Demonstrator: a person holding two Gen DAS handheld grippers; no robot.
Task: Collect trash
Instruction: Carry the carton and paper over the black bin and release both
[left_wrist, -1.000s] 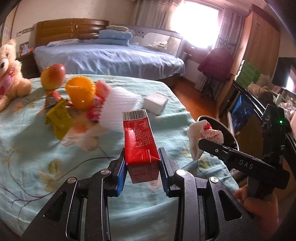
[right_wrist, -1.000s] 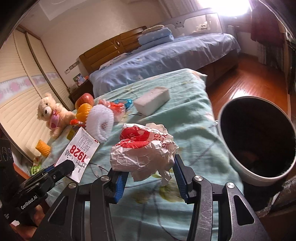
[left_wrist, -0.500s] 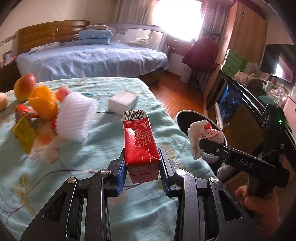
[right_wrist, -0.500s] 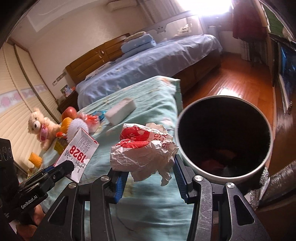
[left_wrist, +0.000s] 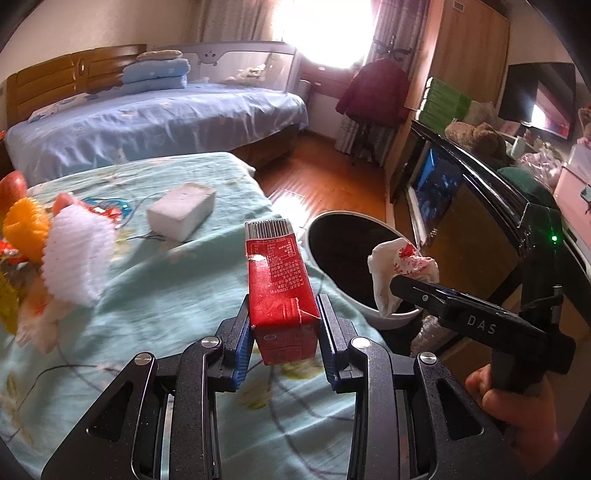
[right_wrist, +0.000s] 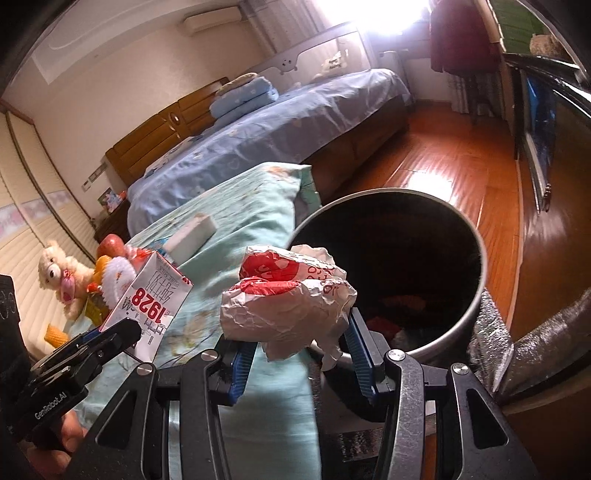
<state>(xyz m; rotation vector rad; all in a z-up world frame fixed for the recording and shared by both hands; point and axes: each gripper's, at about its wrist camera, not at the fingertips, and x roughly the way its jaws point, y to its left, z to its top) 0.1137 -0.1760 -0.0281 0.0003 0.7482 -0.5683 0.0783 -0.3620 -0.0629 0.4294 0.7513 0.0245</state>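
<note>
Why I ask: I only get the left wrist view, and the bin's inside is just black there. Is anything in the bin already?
Observer: Yes. The right wrist view looks down into the bin, and reddish scraps lie at the bottom.
Operator: What's on the far face of the carton?
Observer: It's white, with "1928" printed in red.
Operator: Anything on the bed beyond the apple?
Observer: A teddy bear lies just past it.
</note>
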